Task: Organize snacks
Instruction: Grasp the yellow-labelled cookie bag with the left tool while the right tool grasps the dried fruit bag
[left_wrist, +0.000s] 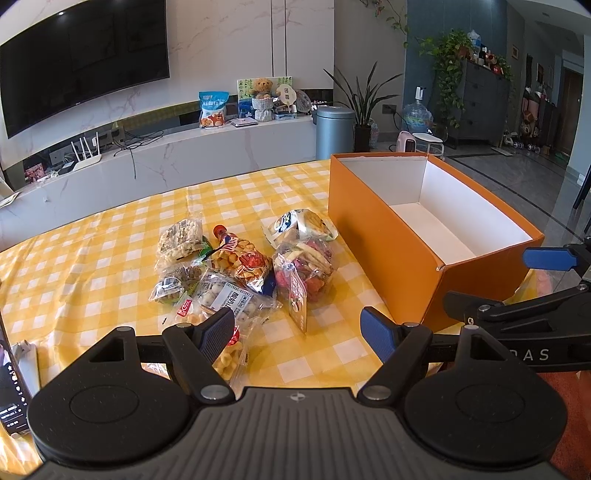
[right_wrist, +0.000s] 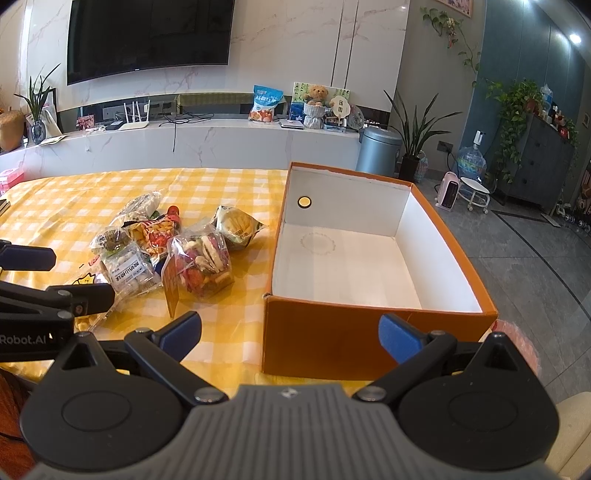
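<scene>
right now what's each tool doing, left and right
Left tool: open, holding nothing, above the snack packets.
Right tool: open, holding nothing, in front of the orange box.

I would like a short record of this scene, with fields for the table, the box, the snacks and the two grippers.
table: covered by a yellow checked cloth
box: orange box, white inside, open on top, empty
snacks: a pile of snack bags on the cloth, beside the box, none inside it
left gripper: left gripper open, holds nothing, near the pile
right gripper: right gripper open, holds nothing, in front of the box
progress: no snack packed yet
</scene>
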